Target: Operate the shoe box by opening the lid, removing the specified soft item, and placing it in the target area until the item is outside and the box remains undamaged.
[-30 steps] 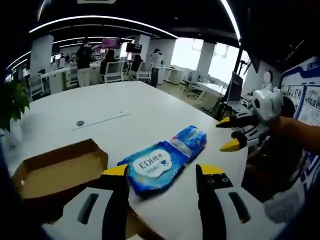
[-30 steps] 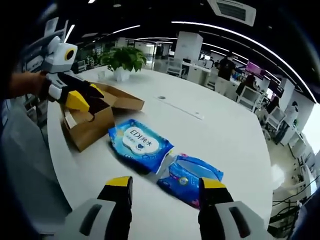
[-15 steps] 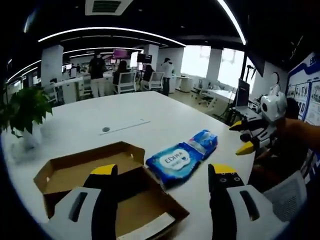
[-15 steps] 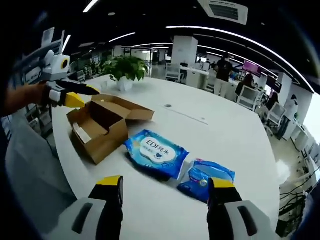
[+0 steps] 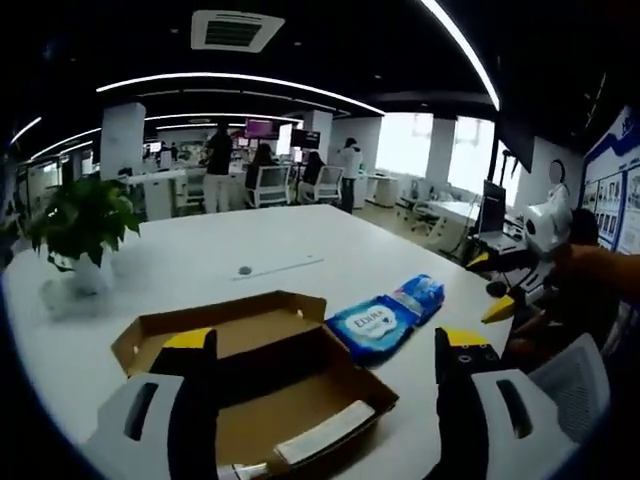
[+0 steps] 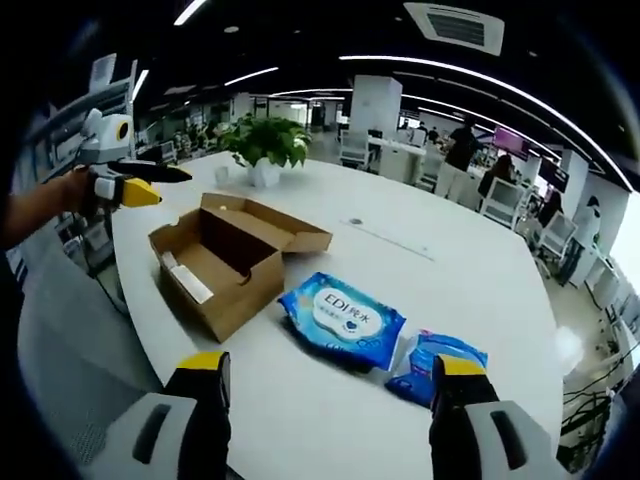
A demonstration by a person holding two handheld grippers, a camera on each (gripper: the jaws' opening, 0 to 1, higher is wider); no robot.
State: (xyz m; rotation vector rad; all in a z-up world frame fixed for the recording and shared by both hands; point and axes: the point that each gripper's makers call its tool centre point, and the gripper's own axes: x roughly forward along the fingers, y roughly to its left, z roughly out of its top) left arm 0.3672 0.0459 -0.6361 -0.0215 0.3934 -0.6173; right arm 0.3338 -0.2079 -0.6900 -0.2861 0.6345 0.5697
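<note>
Round white table [image 6: 470,280], open-plan office behind. The cardboard shoe box [image 6: 228,262] sits open near the table edge, its lid flap [image 6: 268,222] folded back flat on the far side; a pale strip lies on the box floor.

Just beside the box, outside it on the bare tabletop, lies a blue wipes pack [image 6: 343,318] with a white label. A second blue pack [image 6: 437,362] lies touching or nearly touching the first, farther from the box.

Left gripper [image 5: 318,345]: held above the box, yellow-tipped jaws spread wide, nothing between them. Right gripper [image 6: 330,372]: held over the near table edge, facing the packs, jaws wide apart, empty.

Potted plant [image 5: 82,222] stands on the table beyond the box. People stand at desks in the background.
</note>
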